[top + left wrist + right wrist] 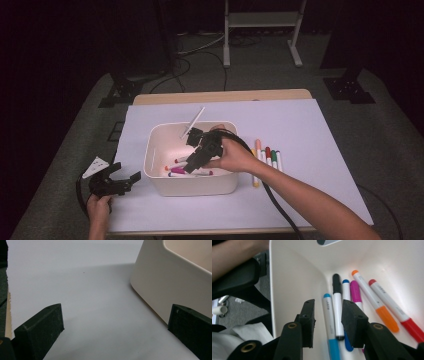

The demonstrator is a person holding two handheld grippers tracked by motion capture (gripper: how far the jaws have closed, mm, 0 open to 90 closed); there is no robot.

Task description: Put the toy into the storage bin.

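Here the right hand-held gripper (327, 322) hangs half spread and holding nothing over light, hard, smooth markers (332, 317) lying in the white bin (190, 186), best pinched across the middle.

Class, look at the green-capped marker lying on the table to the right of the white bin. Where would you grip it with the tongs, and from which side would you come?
Grip the green-capped marker across the middle of its barrel, coming straight down from above. It lies flat on the paper in a close row with the other markers, so a sideways approach would likely knock them. It sits near the row's outer right edge, so one tong tip can drop on the free side.
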